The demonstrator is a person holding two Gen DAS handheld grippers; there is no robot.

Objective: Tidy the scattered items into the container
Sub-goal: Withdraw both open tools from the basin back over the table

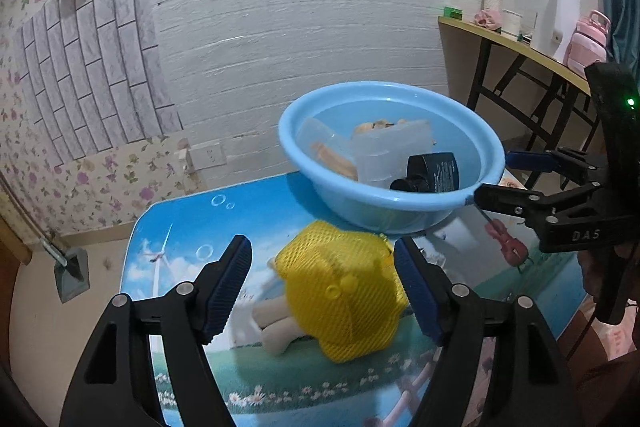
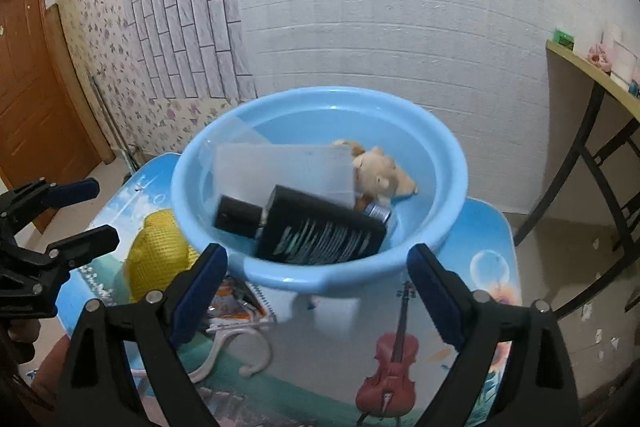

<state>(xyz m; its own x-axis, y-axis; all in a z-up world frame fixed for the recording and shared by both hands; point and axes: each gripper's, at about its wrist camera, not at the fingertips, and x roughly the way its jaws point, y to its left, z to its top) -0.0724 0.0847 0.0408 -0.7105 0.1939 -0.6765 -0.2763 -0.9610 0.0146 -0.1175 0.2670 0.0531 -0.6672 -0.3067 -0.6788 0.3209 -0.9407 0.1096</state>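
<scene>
The blue basin [image 2: 320, 267] sits on the picture-printed table [image 2: 492, 239] and serves as the landmark here. Inside it lie a black bottle [image 2: 320, 231], a frosted plastic box [image 2: 284, 167] leaning on the bottle, and a tan plush toy [image 2: 384, 173] toward the far wall. Just in front of the basin, on its left side, a doll in a yellow mesh hat [image 1: 340, 291] lies on the table — the left gripper [image 1: 322, 287] is spread wide around it, not touching. The right gripper [image 2: 318, 301] hovers at the basin's near rim, jaws apart, empty. Beneath it, near the basin, lie a spiral notebook [image 2: 240, 301] and a white hook [image 2: 248, 351].
</scene>
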